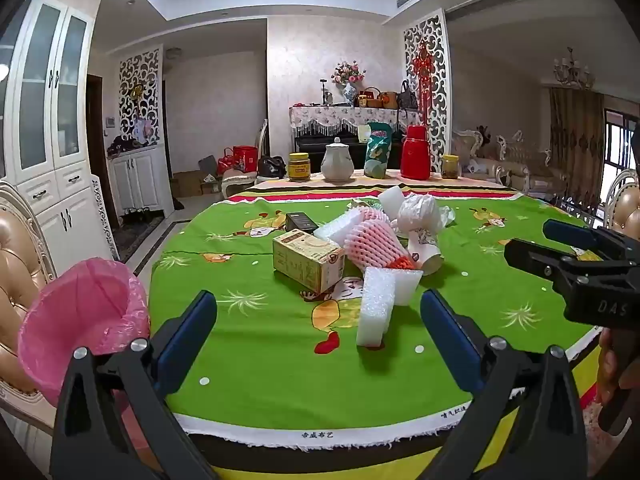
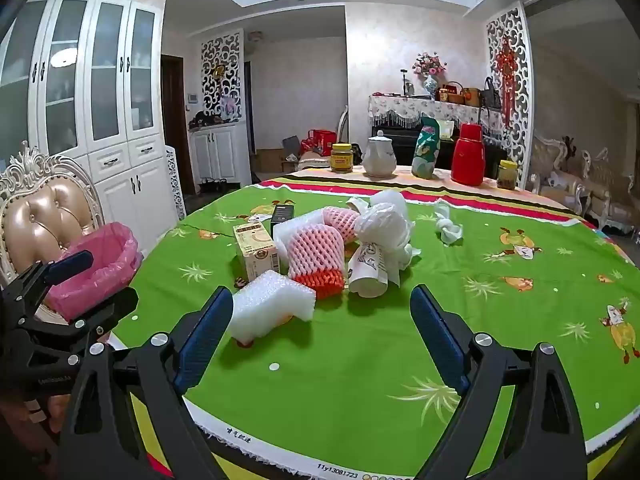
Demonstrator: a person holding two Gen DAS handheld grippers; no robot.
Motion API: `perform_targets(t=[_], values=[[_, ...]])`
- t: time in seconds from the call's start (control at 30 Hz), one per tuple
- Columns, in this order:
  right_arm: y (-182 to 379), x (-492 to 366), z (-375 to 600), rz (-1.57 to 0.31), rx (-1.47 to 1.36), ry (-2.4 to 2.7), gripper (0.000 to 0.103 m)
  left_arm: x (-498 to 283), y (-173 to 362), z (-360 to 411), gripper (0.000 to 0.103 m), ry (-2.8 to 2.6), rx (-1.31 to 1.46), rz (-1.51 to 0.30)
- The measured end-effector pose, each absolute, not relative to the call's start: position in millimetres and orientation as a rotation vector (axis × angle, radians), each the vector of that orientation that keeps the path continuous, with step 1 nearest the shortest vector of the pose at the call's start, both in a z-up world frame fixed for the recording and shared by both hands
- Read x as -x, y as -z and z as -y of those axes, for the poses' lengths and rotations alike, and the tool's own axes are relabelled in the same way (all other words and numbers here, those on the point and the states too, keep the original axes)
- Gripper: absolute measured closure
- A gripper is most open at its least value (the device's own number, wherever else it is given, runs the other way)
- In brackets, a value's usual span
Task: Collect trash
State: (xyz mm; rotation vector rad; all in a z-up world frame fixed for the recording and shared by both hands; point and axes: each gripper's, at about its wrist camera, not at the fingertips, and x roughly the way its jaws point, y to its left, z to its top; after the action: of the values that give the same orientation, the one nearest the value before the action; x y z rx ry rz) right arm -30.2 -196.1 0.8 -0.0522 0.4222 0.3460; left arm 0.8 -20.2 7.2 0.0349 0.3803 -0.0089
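Left wrist view
- The left gripper [image 1: 318,332] hangs over the near edge of the table [image 1: 248,364], its blue fingers [image 1: 188,332] spread wide with nothing between them but green cloth.
- The trash pile lies at 12 o'clock from the fingers; its nearest piece, a white foam block [image 1: 376,306], stands just beyond the fingertips, apart from both.
- Behind the block, at 12 o'clock: a pink foam net [image 1: 378,242] with an orange end, a yellow carton [image 1: 308,260] at 11 o'clock, a black box [image 1: 301,222] further back, a paper cup [image 1: 426,250] and a crumpled plastic bag [image 1: 420,210] at 1 o'clock.
- A bin lined with a pink bag [image 1: 84,316] sits at 9 o'clock, off the table's edge; nothing can be made out inside it.
- The right gripper [image 1: 528,246] shows at 3 o'clock, its fingers parted and empty.
- At the far edge: two yellow-lidded jars, one white teapot [image 1: 338,160], one green pouch, one red flask [image 1: 416,152].

Right wrist view
- The right gripper [image 2: 322,322] is spread wide; the foam block [image 2: 272,304] lies at 11 o'clock, just beside the left finger [image 2: 204,332], contact unclear.
- The pink net [image 2: 316,248], cup [image 2: 366,270] and plastic bag [image 2: 382,220] lie at 12 o'clock; the carton [image 2: 256,250] at 11 o'clock.
- One crumpled tissue [image 2: 448,226] lies alone at 1 o'clock.
- The pink-lined bin [image 2: 98,268] is at 9 o'clock, behind the left gripper [image 2: 86,280].
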Motion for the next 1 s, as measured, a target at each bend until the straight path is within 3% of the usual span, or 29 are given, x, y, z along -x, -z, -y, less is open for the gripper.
perform_targets(t=[1.0], values=[[15.5, 18.9, 190.2, -0.437, 0.072, -0.341, 0.018, 2.3, -6.4, 24.0, 0.004, 0.015, -0.066, -0.372]])
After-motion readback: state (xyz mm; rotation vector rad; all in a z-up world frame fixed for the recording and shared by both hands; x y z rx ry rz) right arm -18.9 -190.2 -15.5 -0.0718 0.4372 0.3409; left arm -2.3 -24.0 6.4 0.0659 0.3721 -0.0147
